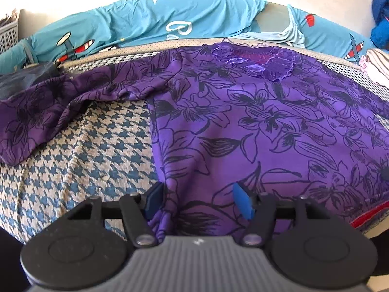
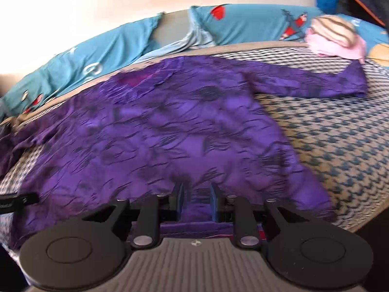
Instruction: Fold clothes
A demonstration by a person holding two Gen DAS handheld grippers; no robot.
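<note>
Purple cloth with a dark flower print fills both views: a long-sleeved top [image 1: 255, 121] lies spread flat on a bed [image 1: 85, 150] that has a blue and cream houndstooth cover. Its neckline, with a lace-like trim, is at the far side near the blue pillows [image 1: 145, 24] that line the wall. One sleeve trails off to the left in the left wrist view, rumpled and partly doubled over; the other sleeve [image 2: 316, 82] stretches straight out to the right in the right wrist view.

Both tools come in over the near hem, tilted downward toward the bed. The left tool [image 1: 198, 200] has its blue pads standing well apart, over the near left edge of the top. A bunch of the purple cloth sits beside the left-hand pad, but the pads do not press on it.

The right tool [image 2: 195, 200] is over the hem further along, and its pads are close together with a narrow gap. Purple cloth shows in that gap, running up between them; the picture is blurred, so whether the pads actually pinch the cloth I cannot tell.

A small heap of pink and striped clothes [image 2: 335, 39] lies at the far right corner of the bed, beyond the end of the stretched sleeve. A pale plastic basket [image 1: 9, 36] is at the far left edge.
</note>
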